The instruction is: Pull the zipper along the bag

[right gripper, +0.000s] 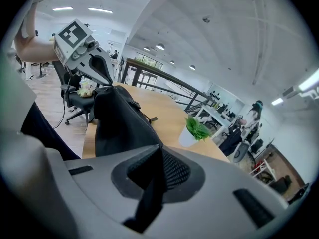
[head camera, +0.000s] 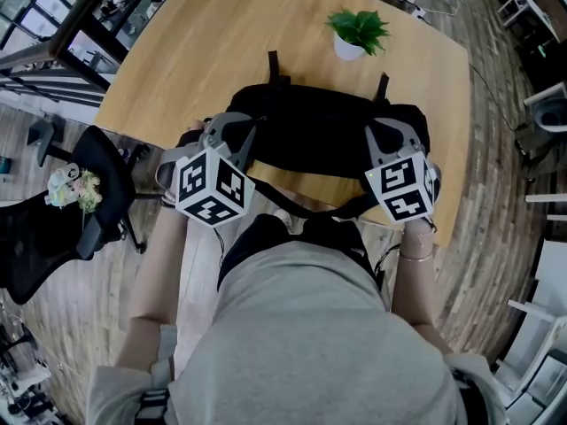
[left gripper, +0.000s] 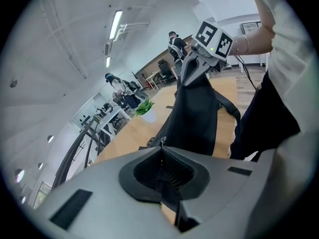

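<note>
- The black bag (head camera: 319, 131) lies across the near edge of the wooden table (head camera: 221, 34), right in front of the person. A potted plant (head camera: 359, 32) stands well behind it.
- In the left gripper view a small metal zipper pull (left gripper: 162, 141) shows at the tip of the jaws, at the bag's left end.
- The left gripper (left gripper: 162, 151) is clenched tight, and a dark tab runs down between its pads. I judge that it is grasping the zipper pull.
- The right gripper (right gripper: 160, 151) is closed on a fold of the bag's black fabric at the right end, and appears to be anchoring the bag.
- Step in hand: both grips look taken, so this is the pull itself. How much of the zip is already run cannot be read from these views.
- Next move, as I judge it: draw the left gripper along the line of the zip, with the right holding the cloth taut so that the slider does not snag or drag the bag.
- Pose: both forearms reach forward from the body, one to each end of the bag, with both grippers angled downward onto its top.
</note>
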A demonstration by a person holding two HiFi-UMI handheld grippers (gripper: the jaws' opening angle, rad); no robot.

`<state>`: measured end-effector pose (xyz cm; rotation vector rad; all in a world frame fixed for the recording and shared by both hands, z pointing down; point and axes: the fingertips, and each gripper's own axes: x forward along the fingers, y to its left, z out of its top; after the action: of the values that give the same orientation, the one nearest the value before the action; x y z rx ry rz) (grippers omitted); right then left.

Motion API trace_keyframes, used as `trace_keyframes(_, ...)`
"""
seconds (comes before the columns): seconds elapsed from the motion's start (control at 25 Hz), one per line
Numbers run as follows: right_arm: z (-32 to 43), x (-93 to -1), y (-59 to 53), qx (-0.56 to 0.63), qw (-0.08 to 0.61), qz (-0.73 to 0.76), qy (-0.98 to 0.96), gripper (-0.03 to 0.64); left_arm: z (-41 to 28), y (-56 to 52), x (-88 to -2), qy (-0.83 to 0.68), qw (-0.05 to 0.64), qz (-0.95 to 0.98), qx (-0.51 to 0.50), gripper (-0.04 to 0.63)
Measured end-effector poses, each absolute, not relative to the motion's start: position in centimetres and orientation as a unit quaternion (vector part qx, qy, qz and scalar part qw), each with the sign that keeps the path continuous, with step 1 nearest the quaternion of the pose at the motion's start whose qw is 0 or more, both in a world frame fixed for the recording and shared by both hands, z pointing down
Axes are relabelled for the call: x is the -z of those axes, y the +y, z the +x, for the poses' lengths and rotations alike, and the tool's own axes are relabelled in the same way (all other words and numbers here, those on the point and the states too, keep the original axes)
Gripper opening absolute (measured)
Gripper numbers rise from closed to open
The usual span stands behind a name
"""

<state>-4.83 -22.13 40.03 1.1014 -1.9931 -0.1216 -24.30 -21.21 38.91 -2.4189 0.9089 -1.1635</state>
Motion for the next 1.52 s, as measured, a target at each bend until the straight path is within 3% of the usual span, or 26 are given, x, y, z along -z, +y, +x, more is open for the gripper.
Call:
trace_keyframes(0.88,-5.2,-40.2,-21.8,0.039,0.417,0.451,-0.788,0.029,-26.8,-21.2,-39.4,0.311,0.149,-0.85,0.398,0.02)
trace_keyframes(1.08,-5.3,-40.5,-21.5,0.065,0.433,0.425,-0.792,0.038,-26.7,-21.2,-39.4,0.341,0.115,-0.854,0.376,0.023)
trace_keyframes(1.52,-5.1,-39.6,-21.0,0.015,0.373,0.413,-0.831,0.123,-26.8,-20.8,-39.7,0.45,0.002,-0.843,0.297,0.025)
